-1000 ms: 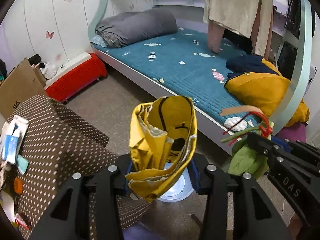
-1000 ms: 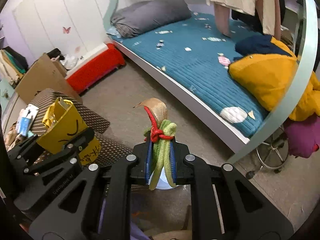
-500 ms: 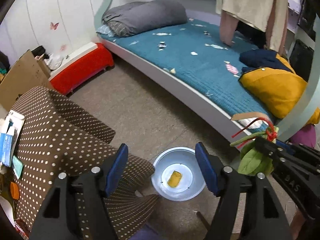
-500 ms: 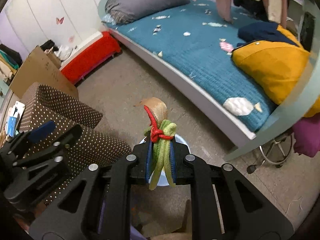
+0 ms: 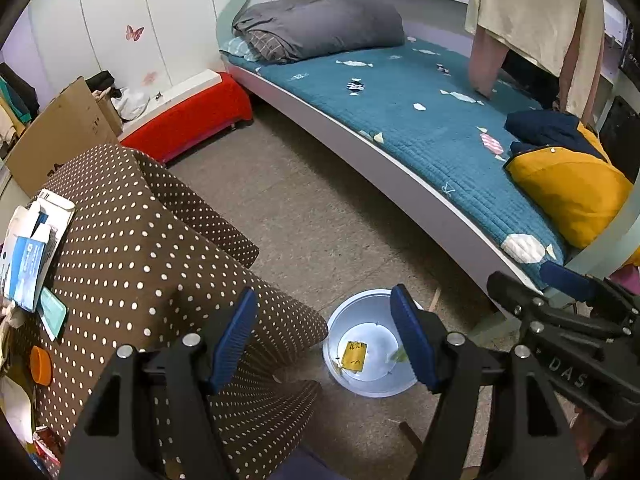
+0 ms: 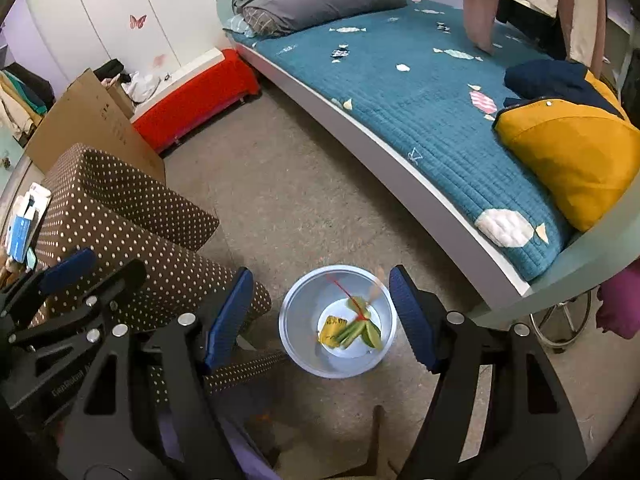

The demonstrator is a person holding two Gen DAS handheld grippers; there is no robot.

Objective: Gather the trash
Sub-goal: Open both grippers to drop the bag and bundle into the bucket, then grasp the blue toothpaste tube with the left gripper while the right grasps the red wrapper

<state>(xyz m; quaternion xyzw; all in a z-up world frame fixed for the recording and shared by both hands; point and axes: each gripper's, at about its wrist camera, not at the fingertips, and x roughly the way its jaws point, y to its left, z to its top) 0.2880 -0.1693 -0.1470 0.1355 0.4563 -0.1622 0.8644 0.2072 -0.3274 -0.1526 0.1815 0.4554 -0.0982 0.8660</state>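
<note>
Landmark: pale blue bin (image 6: 338,322), round and open-topped, standing on the speckled floor (image 6: 304,200).

Yellow wrapper (image 6: 332,332): flat on the bottom of the bin, dark print on its face; also seen in the left wrist view (image 5: 354,356).

Green bundle with red string (image 6: 360,330): inside the bin, just beside the yellow wrapper, blurred; contact with the bottom cannot be told.

Left gripper (image 5: 326,336): above the bin, jaws spread wide with nothing between the blue pads.

Right gripper (image 6: 322,314): above the bin, jaws opening, nothing held between them.

Brown polka-dot cloth (image 6: 132,220): draped over furniture to the left of the bin, its hem beside the rim.

Bed with teal quilt (image 6: 420,92): beyond the bin, to the right.

Red bench (image 6: 196,100): far beyond the bin, against the wall.
</note>
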